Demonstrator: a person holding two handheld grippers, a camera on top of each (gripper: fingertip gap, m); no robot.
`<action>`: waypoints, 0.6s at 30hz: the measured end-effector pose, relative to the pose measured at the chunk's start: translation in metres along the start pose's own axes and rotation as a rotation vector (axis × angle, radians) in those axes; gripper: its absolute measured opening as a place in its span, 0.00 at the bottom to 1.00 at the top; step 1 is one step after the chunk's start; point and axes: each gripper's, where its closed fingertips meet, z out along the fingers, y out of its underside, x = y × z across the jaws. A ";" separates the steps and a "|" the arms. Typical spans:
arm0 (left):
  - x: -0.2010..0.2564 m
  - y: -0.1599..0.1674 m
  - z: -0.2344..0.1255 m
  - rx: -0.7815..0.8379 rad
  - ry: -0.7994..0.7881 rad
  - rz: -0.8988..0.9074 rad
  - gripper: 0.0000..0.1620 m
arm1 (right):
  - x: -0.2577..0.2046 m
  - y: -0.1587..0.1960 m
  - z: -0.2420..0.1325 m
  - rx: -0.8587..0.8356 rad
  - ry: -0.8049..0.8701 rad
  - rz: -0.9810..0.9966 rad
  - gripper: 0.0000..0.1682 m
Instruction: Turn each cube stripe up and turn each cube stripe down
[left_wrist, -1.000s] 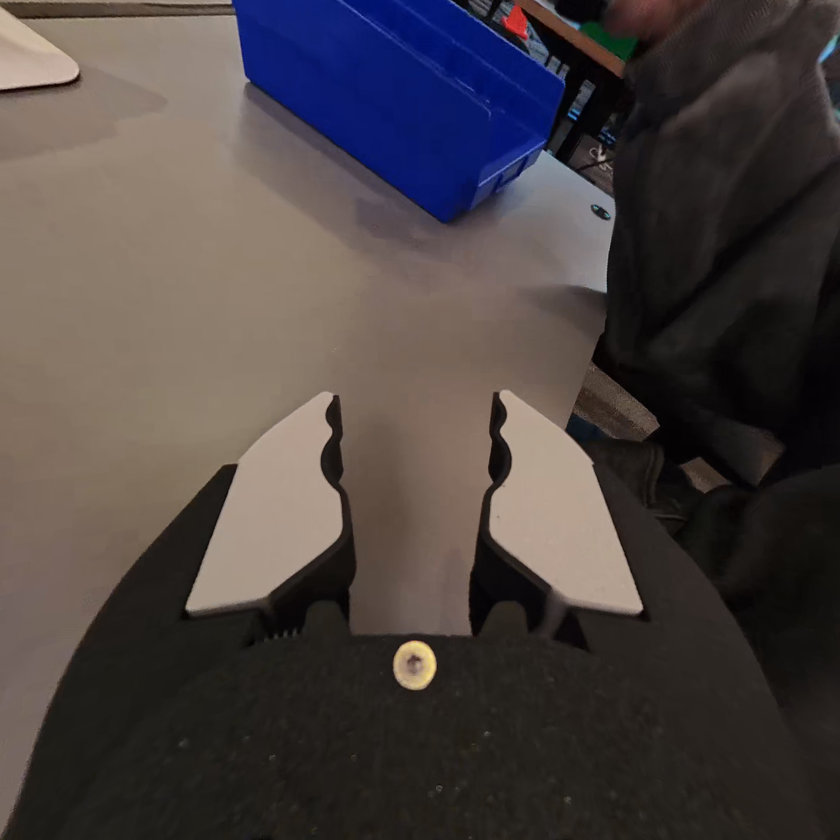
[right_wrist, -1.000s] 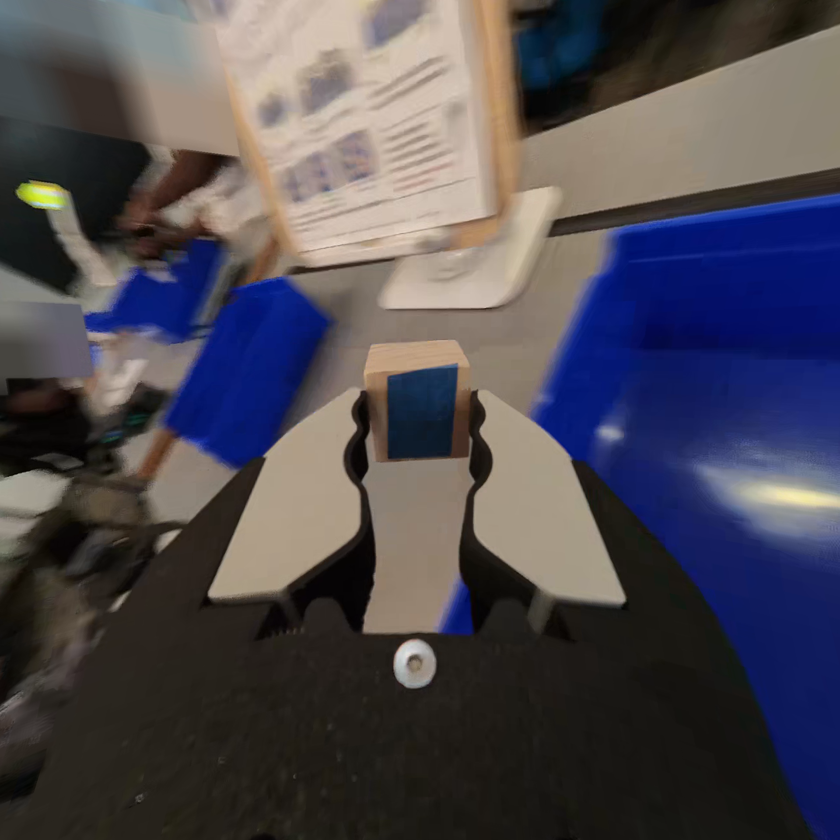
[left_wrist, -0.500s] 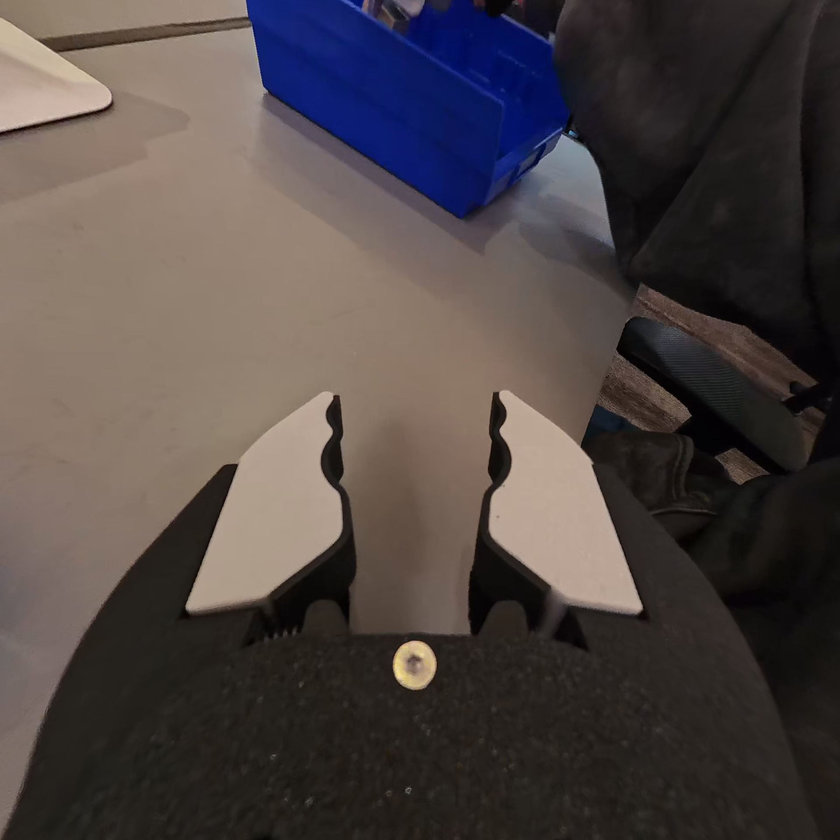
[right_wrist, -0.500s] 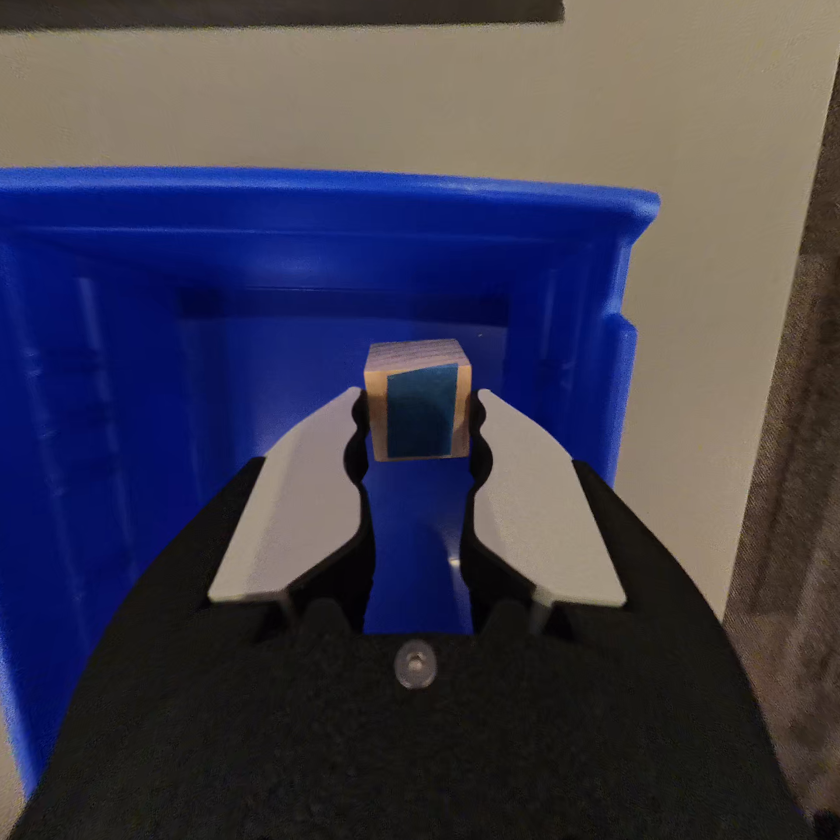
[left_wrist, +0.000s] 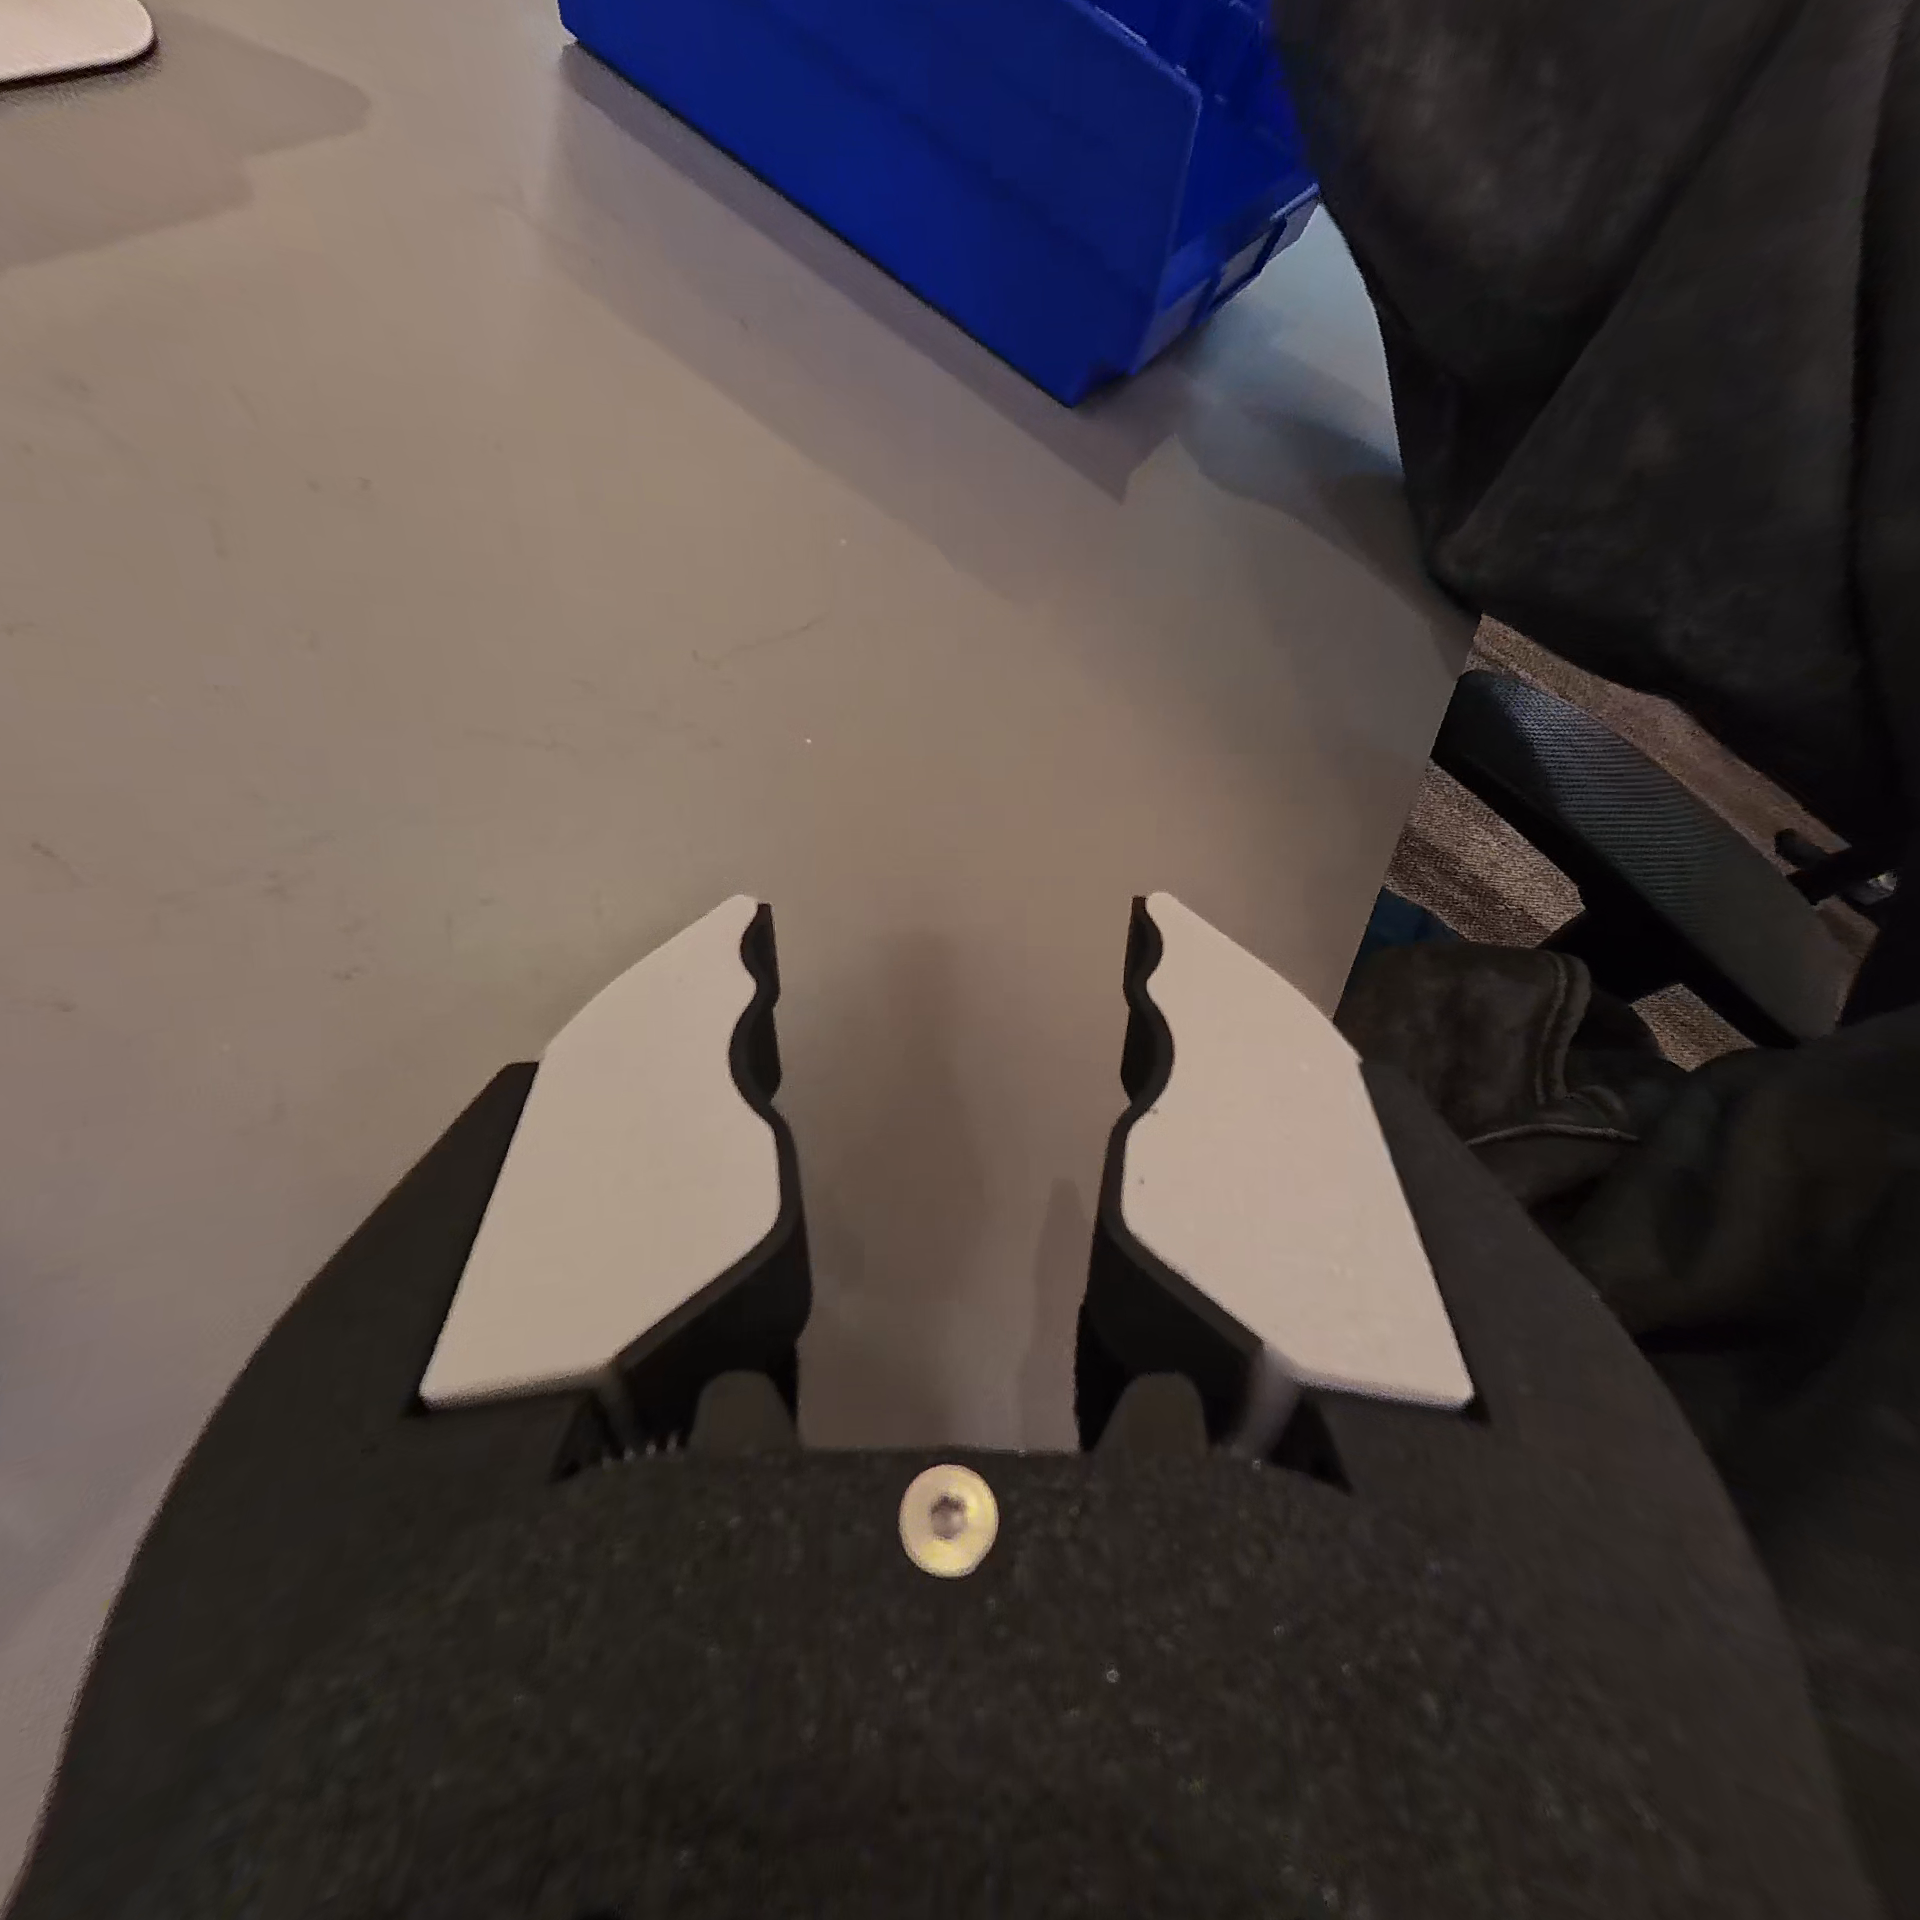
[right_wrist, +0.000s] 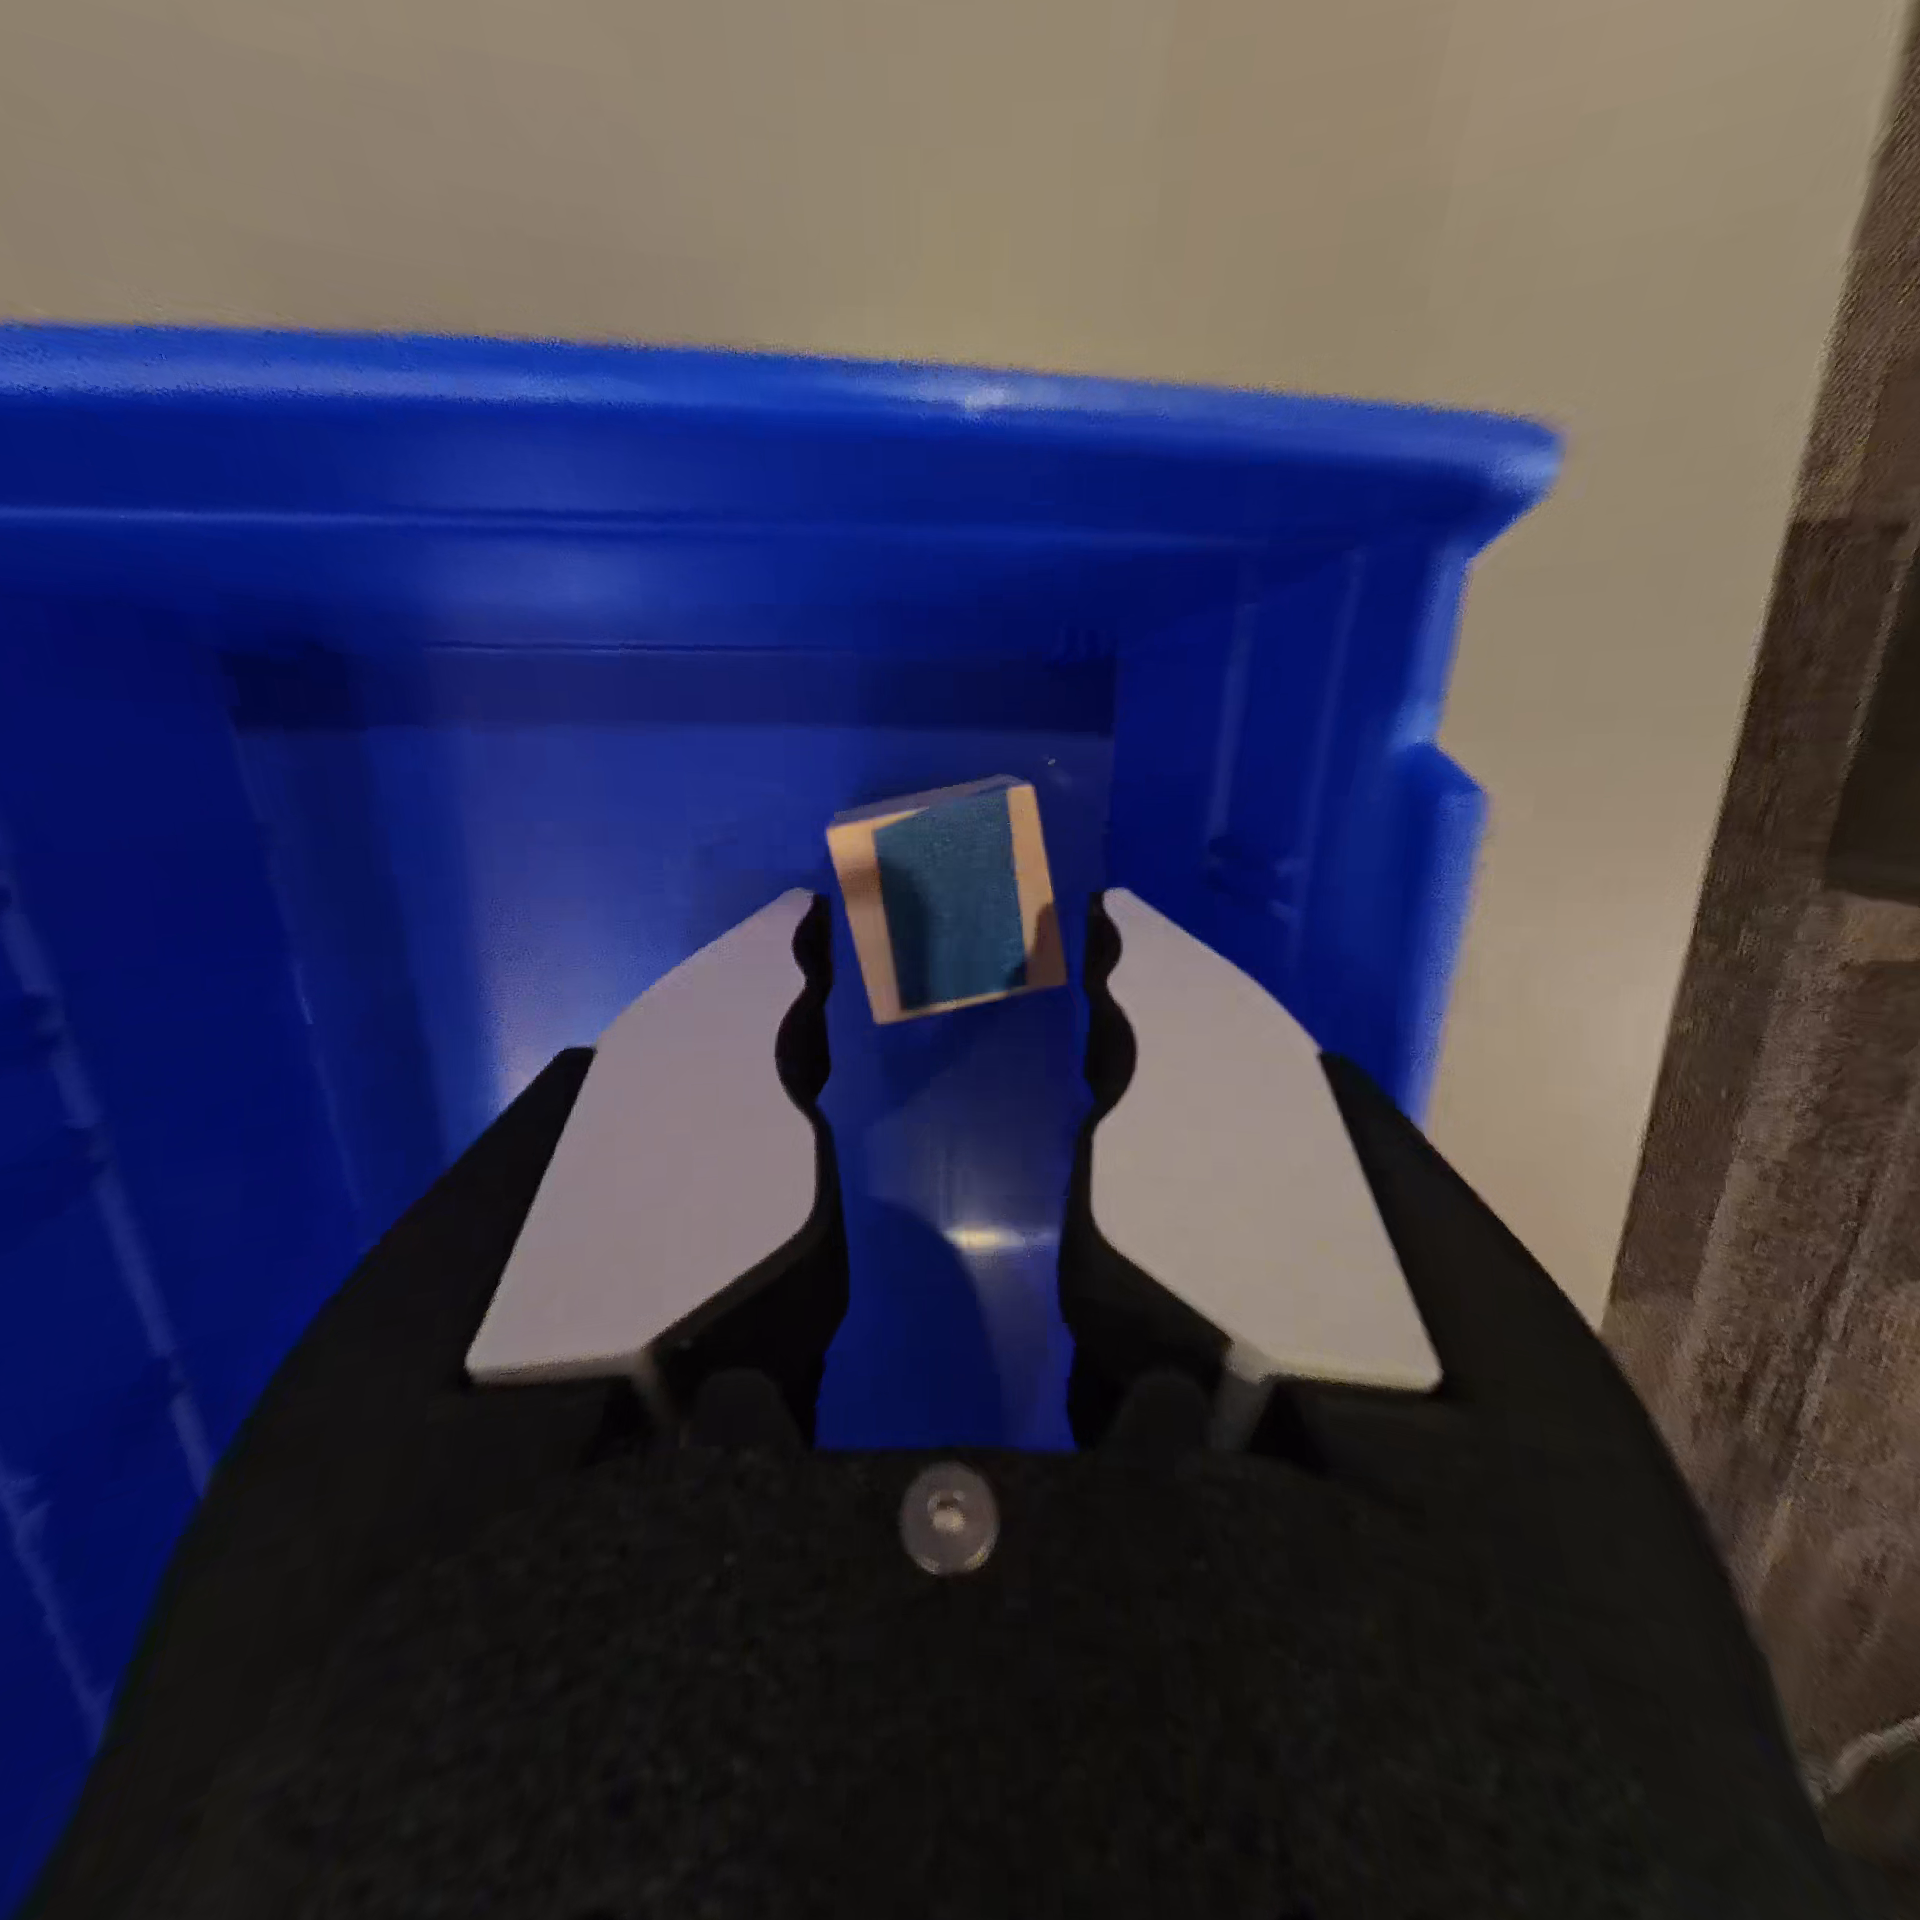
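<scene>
A small wooden cube (right_wrist: 948, 902) with a blue stripe facing me shows in the right wrist view, tilted, just past my fingertips over the inside of a blue bin (right_wrist: 727, 488). My right gripper (right_wrist: 954, 909) is open, with its fingers apart from the cube on both sides. I cannot tell whether the cube is in the air or rests on the bin floor. My left gripper (left_wrist: 951, 914) is open and empty above the grey table (left_wrist: 416, 623). No cube shows in the left wrist view.
The blue bin also stands at the far right of the table in the left wrist view (left_wrist: 987, 197). A person in dark clothing (left_wrist: 1662, 364) is at the table's right edge, with a black chair (left_wrist: 1631, 831) below. A white base (left_wrist: 62, 42) lies at the far left.
My right gripper has opened and let go of the cube, which has tilted and moved away from the fingers into the bin. The left gripper has stayed open and shifted slightly.
</scene>
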 end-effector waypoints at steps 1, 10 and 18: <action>0.000 0.000 0.000 0.002 -0.005 0.005 0.39 | -0.002 -0.005 -0.013 0.051 -0.017 -0.003 0.28; -0.024 -0.008 -0.008 0.060 -0.126 0.021 0.39 | -0.169 0.051 -0.229 1.034 -0.689 -0.343 0.36; -0.048 -0.008 -0.021 0.087 -0.291 0.013 0.38 | -0.305 0.211 -0.170 1.110 -0.951 -0.481 0.34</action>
